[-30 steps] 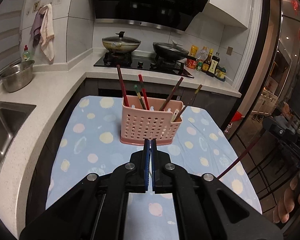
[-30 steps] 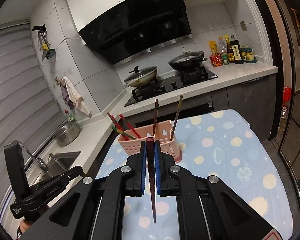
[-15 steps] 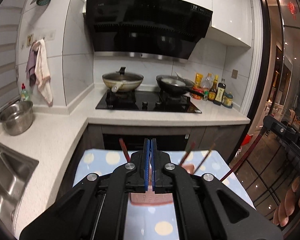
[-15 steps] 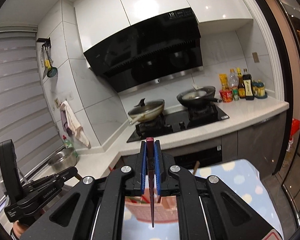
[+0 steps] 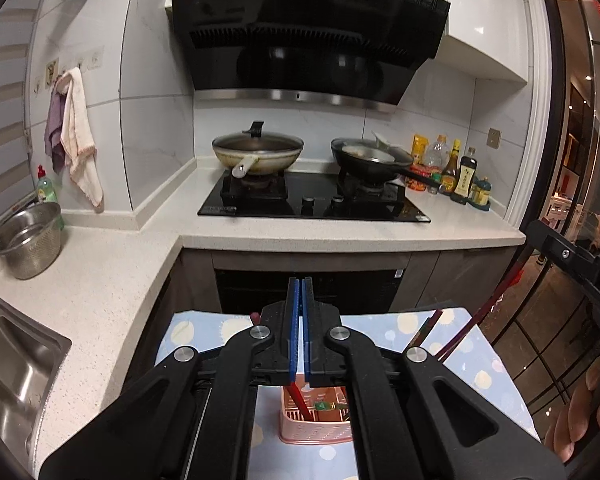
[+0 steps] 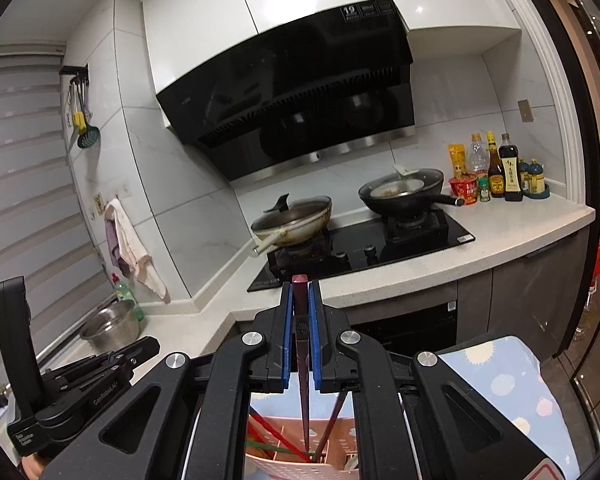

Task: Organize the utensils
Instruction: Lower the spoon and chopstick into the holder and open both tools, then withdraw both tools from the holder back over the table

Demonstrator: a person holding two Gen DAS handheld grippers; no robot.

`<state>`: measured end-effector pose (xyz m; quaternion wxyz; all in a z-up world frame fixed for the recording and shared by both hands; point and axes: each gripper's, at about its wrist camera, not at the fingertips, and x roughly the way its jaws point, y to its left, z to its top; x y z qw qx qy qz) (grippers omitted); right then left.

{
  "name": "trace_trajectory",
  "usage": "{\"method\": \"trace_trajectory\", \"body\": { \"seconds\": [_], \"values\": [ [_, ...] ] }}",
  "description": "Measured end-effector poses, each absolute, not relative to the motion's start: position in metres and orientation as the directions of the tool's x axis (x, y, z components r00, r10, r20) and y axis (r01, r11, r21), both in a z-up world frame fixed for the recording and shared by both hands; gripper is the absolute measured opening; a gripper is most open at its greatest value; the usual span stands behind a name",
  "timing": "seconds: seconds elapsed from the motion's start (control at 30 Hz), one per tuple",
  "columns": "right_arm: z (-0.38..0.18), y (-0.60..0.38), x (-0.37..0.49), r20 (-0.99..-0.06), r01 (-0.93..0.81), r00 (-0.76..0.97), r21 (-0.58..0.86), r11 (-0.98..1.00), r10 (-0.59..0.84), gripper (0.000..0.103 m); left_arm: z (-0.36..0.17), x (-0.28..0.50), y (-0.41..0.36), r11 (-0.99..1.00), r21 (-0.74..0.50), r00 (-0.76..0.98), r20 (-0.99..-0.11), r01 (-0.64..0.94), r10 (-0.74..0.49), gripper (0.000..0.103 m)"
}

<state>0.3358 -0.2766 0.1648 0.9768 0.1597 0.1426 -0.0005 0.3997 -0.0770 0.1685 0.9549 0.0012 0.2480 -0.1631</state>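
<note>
- Pink plastic caddy point(image 6: 284, 454) sits at the bottom centre of the right wrist view, directly under the right gripper point(image 6: 300, 320), on the blue spotted cloth point(image 6: 500, 380).
- Dark red chopstick point(image 6: 301, 344) is pinched between the right gripper's blue pads, which are closed on its upper part; its blunt end pokes just above the fingertips.
- Its long axis runs almost straight down the frame, tip lowest, ending just over the caddy's open top, among the red and green sticks already standing there.
- Whether the tip has entered a compartment I cannot tell; it looks level with the rim.
- Judged from this, the coming move is a plain drop or lowering: stick and slot are already lined up, so little sideways correction seems needed.
- Left gripper point(image 5: 301, 328) is closed with nothing between its pads; in its view the caddy point(image 5: 316, 420) lies at bottom centre, below and behind its fingers.
- Of the 2 hands, the right is the one placed to finish this stick.
</note>
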Motion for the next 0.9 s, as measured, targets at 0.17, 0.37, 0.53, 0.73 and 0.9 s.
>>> {"method": "trace_trajectory", "body": {
  "seconds": [0.17,0.37,0.53,0.73,0.9],
  "values": [
    [0.139,-0.273,0.348,-0.338,0.054,0.94,0.298,0.953,0.052,0.007,0.146,0.408,-0.079,0.948,-0.088,0.802,-0.513,0.307,-0.308,0.001],
    [0.111,-0.269,0.355,-0.403,0.059,0.913,0.282,0.958,0.062,0.008,0.13,0.405,-0.076,0.947,-0.105,0.785,-0.536,0.303,-0.311,0.001],
    [0.1,-0.268,0.348,-0.415,0.085,0.909,0.273,0.958,0.038,0.037,0.119,0.398,-0.07,0.953,-0.106,0.779,-0.553,0.285,-0.295,0.003],
    [0.095,-0.269,0.334,-0.438,0.092,0.898,0.275,0.957,0.039,0.04,0.113,0.383,-0.065,0.958,-0.107,0.782,-0.557,0.266,-0.279,0.031],
    [0.087,-0.262,0.315,-0.473,0.088,0.88,0.262,0.961,0.048,0.04,0.108,0.366,-0.063,0.958,-0.105,0.777,-0.564,0.267,-0.279,0.034]
  ]
}}
